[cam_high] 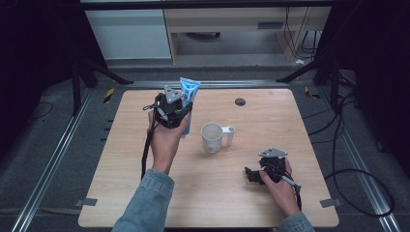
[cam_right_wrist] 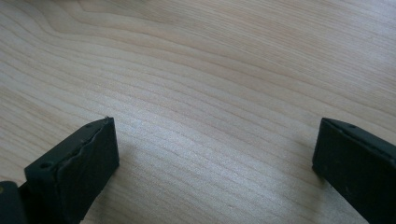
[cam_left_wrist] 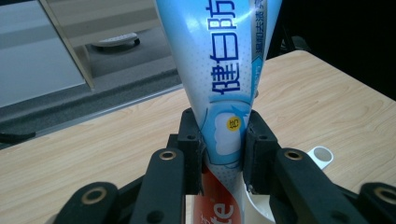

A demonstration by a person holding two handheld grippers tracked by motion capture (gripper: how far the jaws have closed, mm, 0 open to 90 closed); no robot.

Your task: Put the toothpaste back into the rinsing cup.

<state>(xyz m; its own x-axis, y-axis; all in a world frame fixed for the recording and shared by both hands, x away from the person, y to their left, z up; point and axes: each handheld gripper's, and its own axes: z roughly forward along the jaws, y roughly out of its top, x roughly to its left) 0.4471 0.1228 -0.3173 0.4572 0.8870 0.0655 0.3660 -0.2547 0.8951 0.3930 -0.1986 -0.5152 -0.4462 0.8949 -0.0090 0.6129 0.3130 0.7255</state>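
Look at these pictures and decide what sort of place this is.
Probably a lab or test room set up for recording: a bare wooden table stands between metal floor rails, with loose cables beside it and handheld grippers, the left gripper clamping a toothpaste tube.

In my left gripper view, the toothpaste tube is cut off by the top edge, so its crimped end is out of frame. My left gripper covers the tube's lower part; the red lettering there reads partly. The white mug, right of the tube, is mostly hidden behind the jaws. In the high view, my left gripper hides the tube's cap end.
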